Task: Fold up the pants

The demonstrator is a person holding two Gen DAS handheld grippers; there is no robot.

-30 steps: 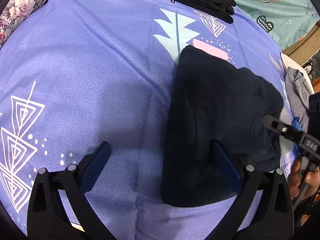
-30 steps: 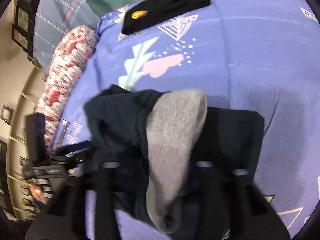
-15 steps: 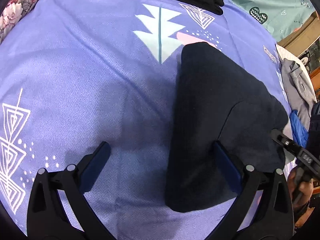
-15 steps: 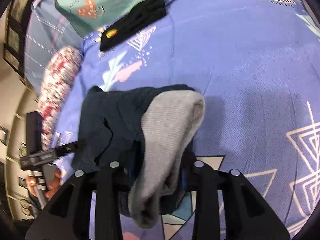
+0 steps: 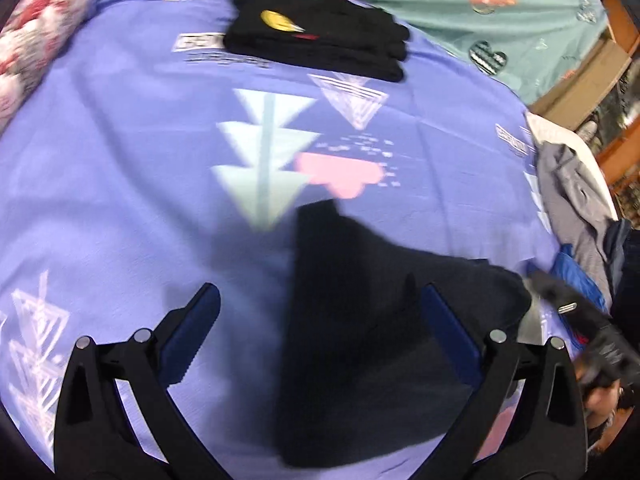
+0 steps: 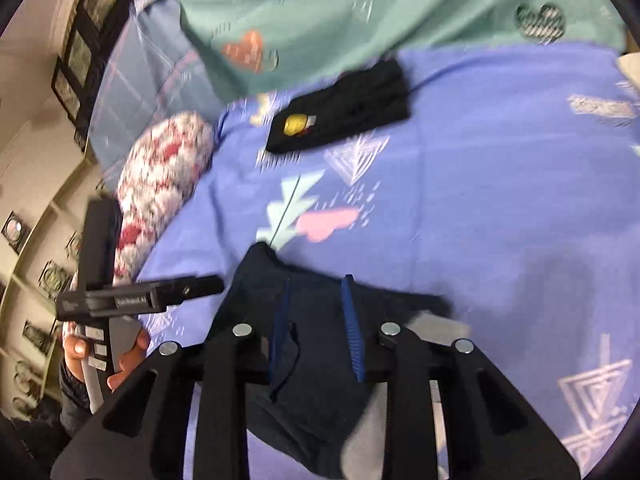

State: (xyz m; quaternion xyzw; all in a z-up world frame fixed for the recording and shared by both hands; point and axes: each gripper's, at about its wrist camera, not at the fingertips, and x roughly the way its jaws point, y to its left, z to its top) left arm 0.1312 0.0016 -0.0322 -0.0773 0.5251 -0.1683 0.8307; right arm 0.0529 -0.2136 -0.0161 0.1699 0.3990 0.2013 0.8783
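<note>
The dark navy pants (image 5: 372,344) lie folded on the purple patterned bedsheet (image 5: 120,152), a pale grey inner lining (image 6: 436,324) showing at one edge. My left gripper (image 5: 320,312) hovers open and wide above their left part, its right finger over the cloth, holding nothing. In the right wrist view the pants (image 6: 320,400) lie under my right gripper (image 6: 316,308). Its blue pads stand a narrow gap apart and are closing, with no cloth pinched between them. The left gripper (image 6: 212,286), held by a hand, shows at the left there.
A folded black garment (image 5: 316,36) with a yellow patch lies at the far side of the sheet. A floral pillow (image 6: 160,184) sits at the left, a teal sheet (image 6: 360,12) behind. Grey and blue clothes (image 5: 572,200) are piled at the right edge.
The right gripper has let go of the grey-lined waist part, which now lies on the pants. Both grippers have lifted and drawn back, so more of the bed's far side shows.
</note>
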